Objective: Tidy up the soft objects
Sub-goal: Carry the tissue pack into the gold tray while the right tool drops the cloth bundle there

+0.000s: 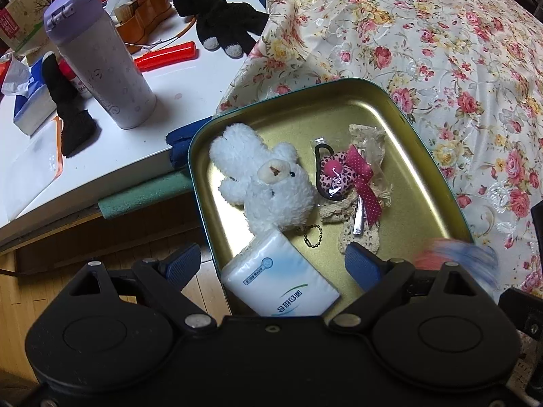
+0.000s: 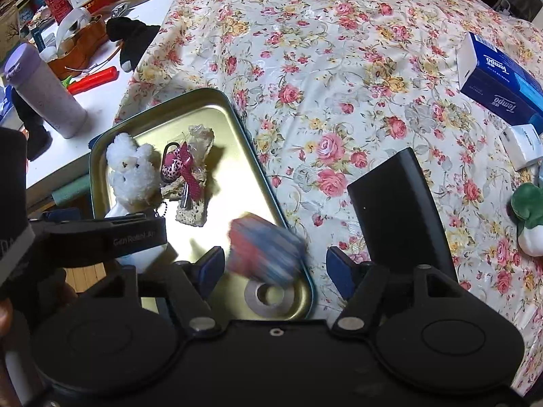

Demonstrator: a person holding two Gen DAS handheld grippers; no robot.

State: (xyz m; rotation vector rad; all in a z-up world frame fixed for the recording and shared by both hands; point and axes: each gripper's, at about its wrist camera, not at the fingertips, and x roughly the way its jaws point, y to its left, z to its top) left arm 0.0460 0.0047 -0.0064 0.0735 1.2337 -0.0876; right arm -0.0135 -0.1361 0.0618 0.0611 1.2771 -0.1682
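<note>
Your left gripper [image 1: 271,264] stands wide over the tissue pack [image 1: 281,285] in the tin tray [image 1: 424,156]; your right gripper [image 2: 275,264] is open around a blurred red-blue object [image 2: 264,247], lower centre, untouched.

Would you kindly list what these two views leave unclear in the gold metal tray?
- Red-and-blue object, right wrist view: motion blur hides its identity and whether it has landed.
- White tissue packet, left wrist view: near end hidden behind the left gripper.
- Grey ring in the gold metal tray: partly covered by the blur.
</note>
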